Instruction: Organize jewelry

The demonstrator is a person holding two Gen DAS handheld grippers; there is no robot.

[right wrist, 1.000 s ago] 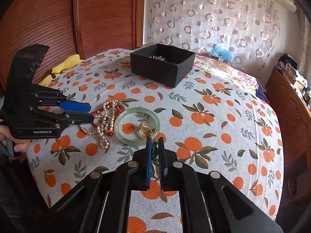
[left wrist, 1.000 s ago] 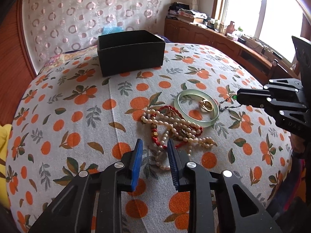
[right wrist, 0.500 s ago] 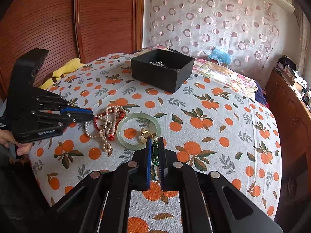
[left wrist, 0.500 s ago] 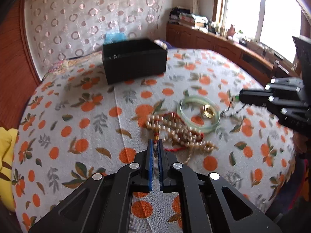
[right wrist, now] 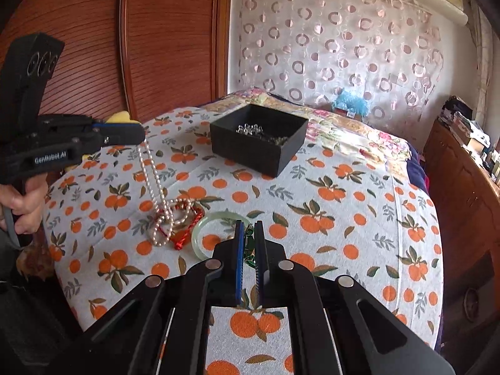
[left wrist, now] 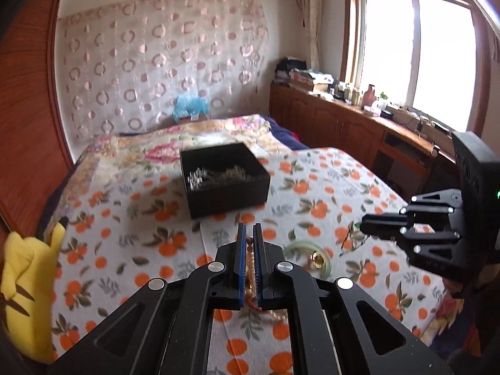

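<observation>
Bed w/ orange-print white cotton cover (right wrist: pixel 343 193), black square cardboard box (right wrist: pixel 259 137) near circle-pattern curtain (right wrist: pixel 337 40), wood-panel wardrobe (right wrist: pixel 168 40), left claw (right wrist: pixel 142 136) pinching long white pearl bead strand (right wrist: pixel 153 175), right claw (right wrist: pixel 249 231) pinching small green-stone chain (right wrist: pixel 249 243).

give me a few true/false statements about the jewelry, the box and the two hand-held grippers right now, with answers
1. The left hand-held gripper is shut on the pearl necklace, part of which hangs above the bedspread. True.
2. The black box is empty. False: silvery jewelry already lies inside it.
3. The jade bangle lies on the bedspread beside the red bead strand. True.
4. The right hand-held gripper holds the jade bangle. False: it is shut on a small piece with green stones; the bangle lies free.
5. The black box sits nearer the cameras than the jewelry pile. False: it sits farther back on the bed.
</observation>
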